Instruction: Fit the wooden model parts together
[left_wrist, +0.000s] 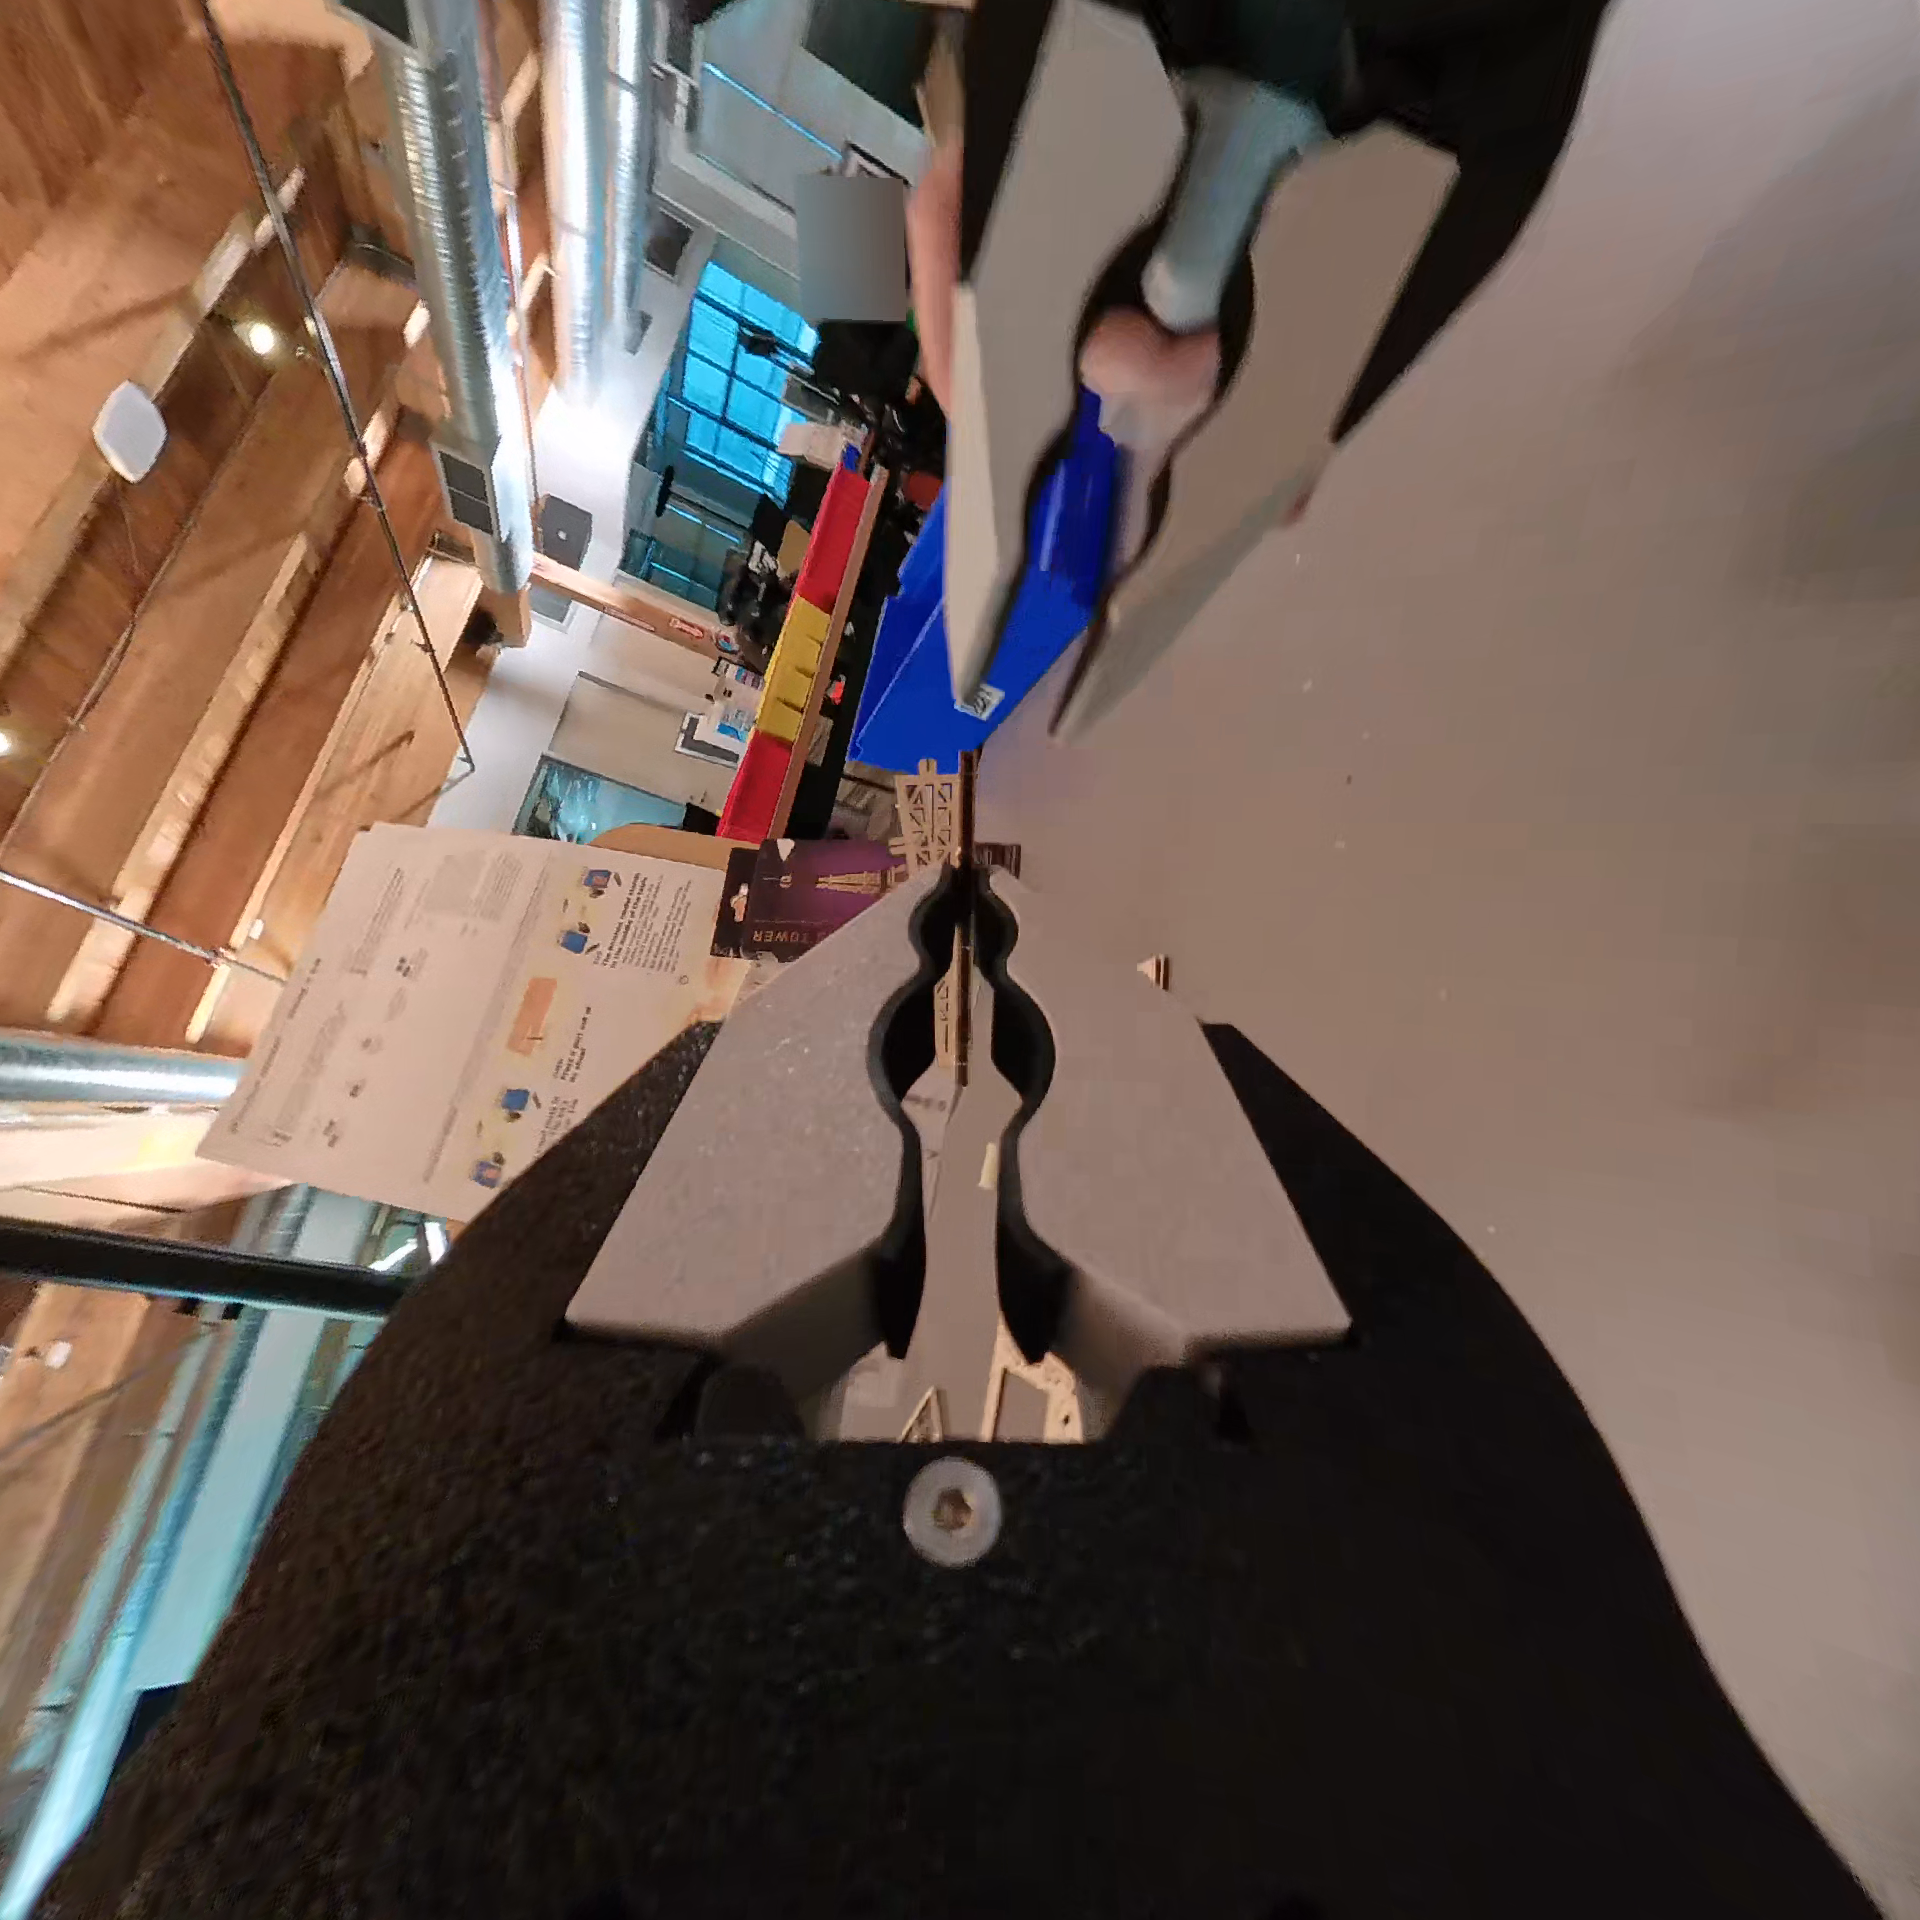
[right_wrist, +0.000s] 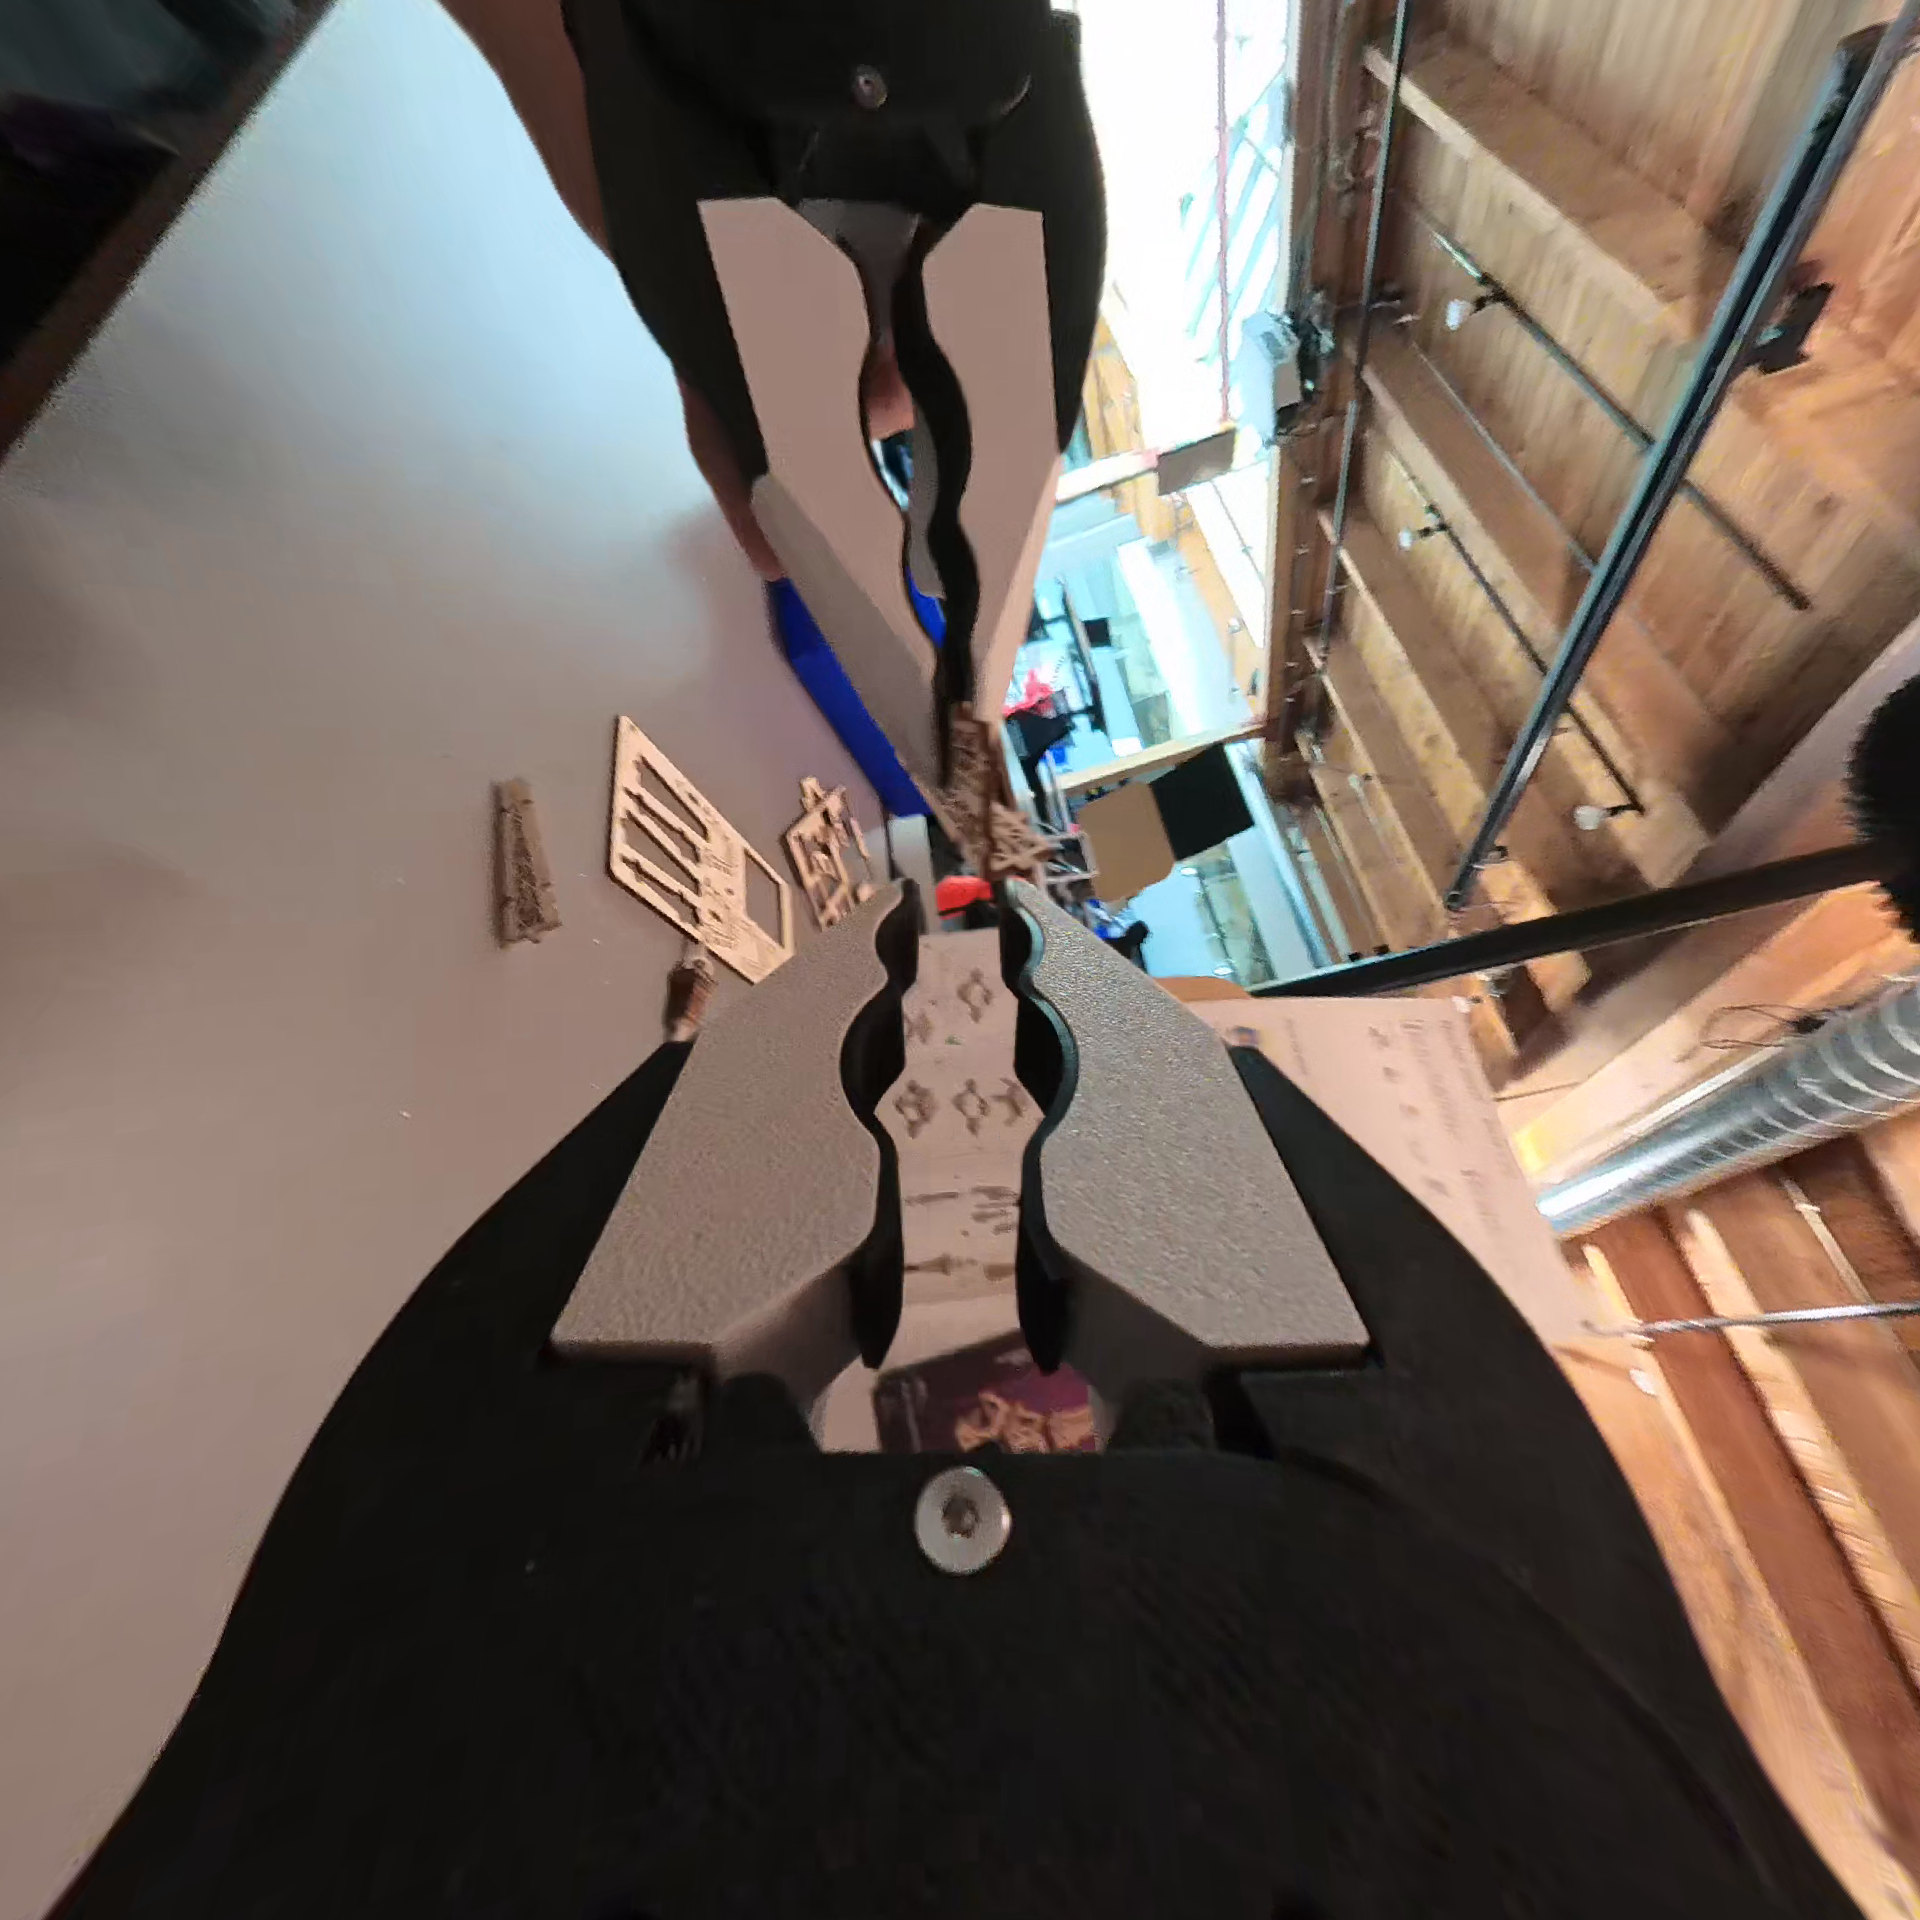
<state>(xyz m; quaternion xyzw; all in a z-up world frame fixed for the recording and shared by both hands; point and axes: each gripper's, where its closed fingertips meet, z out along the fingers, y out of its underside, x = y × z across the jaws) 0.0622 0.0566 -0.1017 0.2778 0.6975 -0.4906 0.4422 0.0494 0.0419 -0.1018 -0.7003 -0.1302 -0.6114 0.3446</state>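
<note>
Gripping a thin wooden lattice piece edge-on between the fingertips of the left gripper, held above the pale table. Facing it from the far side, the right gripper, jaws slightly parted at the tips and not seen to clasp anything. Seen from the right wrist view: right gripper with a narrow gap, just short of the lattice assembly pinched in the opposite tips. Lying on the table: a tapered lattice strip, a punched-out wooden sheet, a blue bin, an instruction sheet.
</note>
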